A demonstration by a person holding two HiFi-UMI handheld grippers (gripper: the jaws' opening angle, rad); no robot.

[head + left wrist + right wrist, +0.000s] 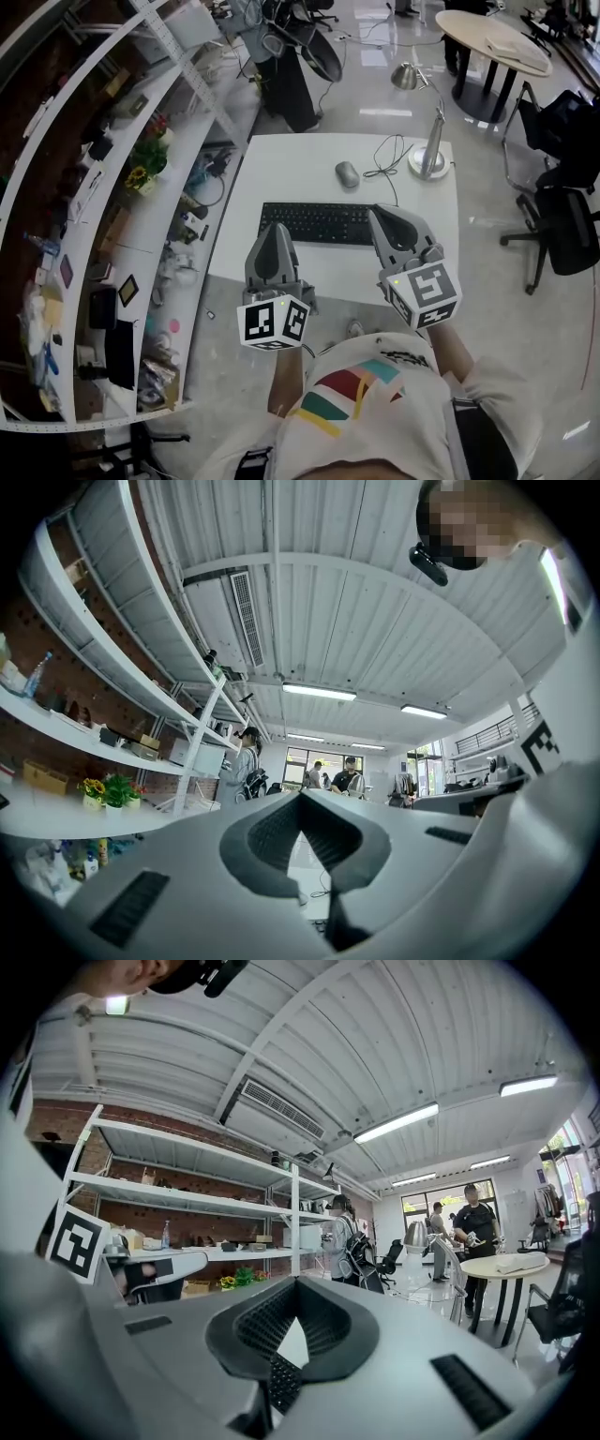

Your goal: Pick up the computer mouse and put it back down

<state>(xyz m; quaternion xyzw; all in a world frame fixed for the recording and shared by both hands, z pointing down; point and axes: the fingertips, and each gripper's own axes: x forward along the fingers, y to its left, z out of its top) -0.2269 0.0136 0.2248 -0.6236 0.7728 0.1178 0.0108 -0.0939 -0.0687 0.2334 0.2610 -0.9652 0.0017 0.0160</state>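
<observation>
Left tongs [273,232] and right tongs [385,212] hover closed and empty over the near half of the white counter [281,159]. The grey computer mouse [347,173] lies untouched just beyond the black keyboard [317,223], with a black cable [386,159] and a silver desk lamp [429,155] to its right.

Head view steeply down over desk [281,159]; both gripper views near-level, sharing shelves [56,731]

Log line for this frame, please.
phase: before pickup | left tool: shut, empty | right tool: shut, empty | mouse: on table, beyond keyboard, untouched
</observation>
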